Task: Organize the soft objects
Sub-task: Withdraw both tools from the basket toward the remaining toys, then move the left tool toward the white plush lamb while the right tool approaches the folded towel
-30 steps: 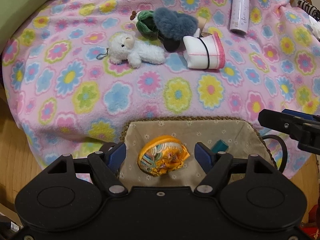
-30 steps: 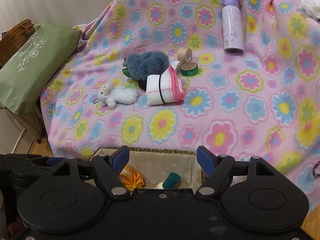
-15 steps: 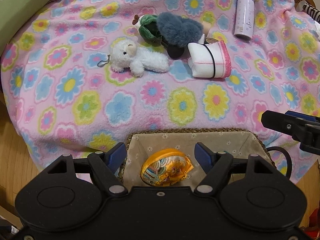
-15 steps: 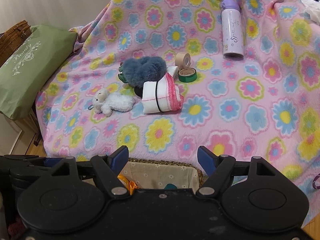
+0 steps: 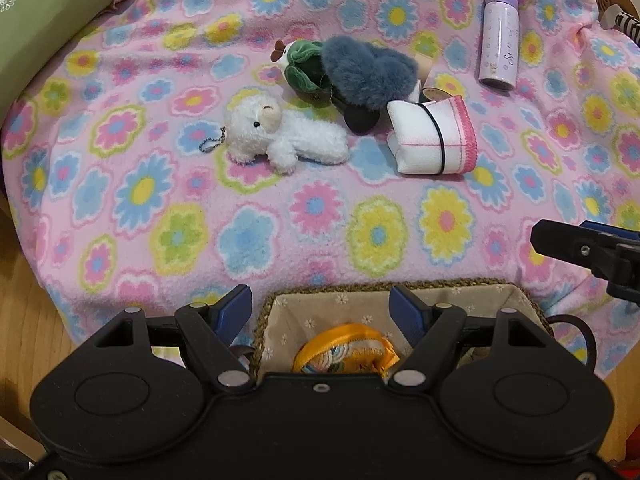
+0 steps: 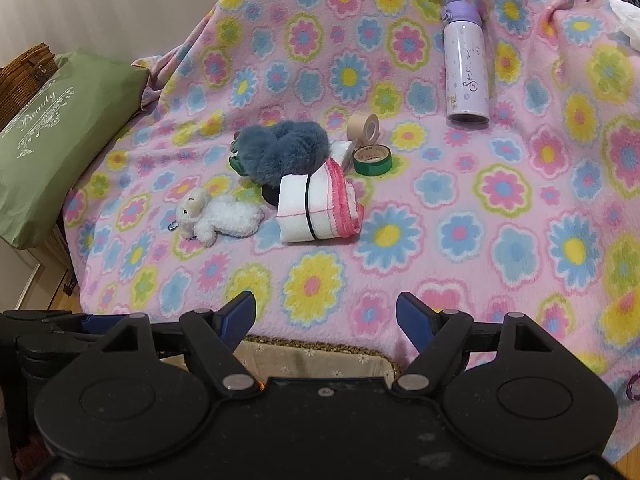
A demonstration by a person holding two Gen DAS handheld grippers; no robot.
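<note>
Both grippers, left [image 5: 320,314] and right [image 6: 326,320], hang open-jawed and empty over the basket [image 5: 460,294] at frame bottom, the right's jaws just widened, the toy lamb [image 5: 280,138] mid-frame awaiting pickup.

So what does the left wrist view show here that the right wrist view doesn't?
Only the left wrist view shows the orange pouch in the basket, and the green plush's face. Only the right wrist view shows the two tape rolls and the wicker hamper. Both show the white lamb, rolled towel, grey fluffy toy, purple bottle and green bag.
</note>
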